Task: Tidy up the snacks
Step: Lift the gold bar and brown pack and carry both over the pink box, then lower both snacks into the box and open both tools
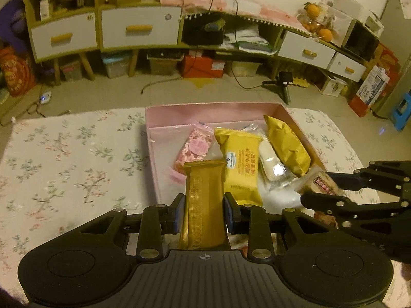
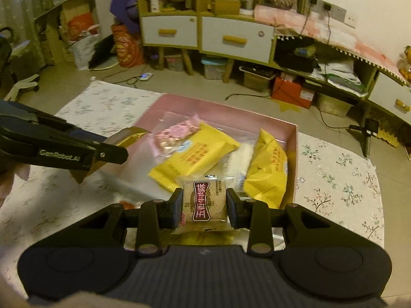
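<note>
A pink box (image 1: 164,114) (image 2: 280,124) sits on the floral cloth and holds several snack packets: a pink one (image 1: 194,146) (image 2: 174,133), a flat yellow one (image 1: 240,164) (image 2: 197,154), a white one (image 1: 269,161) and a puffy yellow one (image 1: 286,145) (image 2: 267,169). My left gripper (image 1: 204,205) (image 2: 113,151) is shut on a gold wafer packet (image 1: 203,205) (image 2: 128,136) over the box's near left edge. My right gripper (image 2: 204,204) (image 1: 321,187) is shut on a clear beef-snack packet (image 2: 204,201) (image 1: 322,182) over the box's near right side.
The floral cloth (image 1: 64,159) (image 2: 339,179) spreads to both sides of the box. Beyond it is bare floor with cables, a small tripod (image 1: 283,83), storage bins and a low cabinet with white drawers (image 1: 140,29).
</note>
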Tool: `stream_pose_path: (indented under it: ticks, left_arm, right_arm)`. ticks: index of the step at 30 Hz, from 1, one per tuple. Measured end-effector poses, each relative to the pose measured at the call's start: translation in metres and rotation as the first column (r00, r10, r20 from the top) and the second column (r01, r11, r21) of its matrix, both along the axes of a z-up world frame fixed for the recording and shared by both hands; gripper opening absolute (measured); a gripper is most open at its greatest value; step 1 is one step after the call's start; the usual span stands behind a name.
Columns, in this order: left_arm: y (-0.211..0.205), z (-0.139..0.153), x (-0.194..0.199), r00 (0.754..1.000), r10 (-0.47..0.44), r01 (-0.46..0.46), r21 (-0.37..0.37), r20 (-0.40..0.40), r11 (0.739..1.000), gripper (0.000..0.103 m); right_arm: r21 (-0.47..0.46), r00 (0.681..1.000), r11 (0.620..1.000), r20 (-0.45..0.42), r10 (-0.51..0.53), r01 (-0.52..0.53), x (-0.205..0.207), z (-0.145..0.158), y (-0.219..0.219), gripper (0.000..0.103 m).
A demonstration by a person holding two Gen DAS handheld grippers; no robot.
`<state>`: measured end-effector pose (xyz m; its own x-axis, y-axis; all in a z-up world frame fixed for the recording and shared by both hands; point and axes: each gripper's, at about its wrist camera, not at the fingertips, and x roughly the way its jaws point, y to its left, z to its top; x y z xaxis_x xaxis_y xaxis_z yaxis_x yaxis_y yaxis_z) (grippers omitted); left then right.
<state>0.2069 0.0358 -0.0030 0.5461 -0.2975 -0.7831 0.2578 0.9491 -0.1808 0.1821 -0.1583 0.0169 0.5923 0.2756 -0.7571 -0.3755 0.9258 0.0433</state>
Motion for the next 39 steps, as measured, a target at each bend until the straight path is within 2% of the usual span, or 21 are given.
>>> stream_pose_path:
  ticks: [6,14,18,20,23,31,39]
  left_arm:
    - [-0.008,-0.017,0.022,1.0,0.0,0.001,0.016,-0.022,1.0,0.029]
    - [-0.014,-0.032,0.034,1.0,0.0,0.002,0.056,-0.031,0.998,0.029]
    - [-0.013,-0.037,0.035,0.999,0.01,-0.008,0.053,-0.035,0.999,0.029]
    - [-0.011,-0.038,0.035,0.999,0.016,-0.015,0.047,-0.028,0.999,0.032]
    - [-0.009,-0.04,0.035,0.999,0.015,-0.014,0.028,-0.035,0.999,0.035]
    - [-0.012,-0.033,0.024,1.0,-0.006,0.007,0.022,-0.021,1.0,0.061]
    - [-0.007,-0.023,-0.001,1.0,-0.023,0.023,0.01,-0.011,1.0,0.068]
  right_arm:
    - [0.0,0.999,0.999,-0.022,-0.034,0.034,0.018,-0.017,-0.009,0.032]
    - [0.018,0.999,1.0,-0.035,-0.019,0.019,0.026,-0.022,-0.008,0.032]
    - [0.015,0.999,1.0,-0.043,-0.005,0.006,0.027,-0.023,-0.003,0.032]
    - [0.015,0.999,1.0,-0.054,0.001,0.0,0.028,-0.024,-0.003,0.035]
    - [0.005,0.999,1.0,-0.042,0.012,-0.012,0.025,-0.023,-0.002,0.048]
    - [0.014,1.0,1.0,-0.024,-0.003,0.004,0.021,-0.013,-0.005,0.067]
    - [0.007,1.0,1.0,-0.003,-0.019,0.019,0.002,0.0,-0.013,0.076]
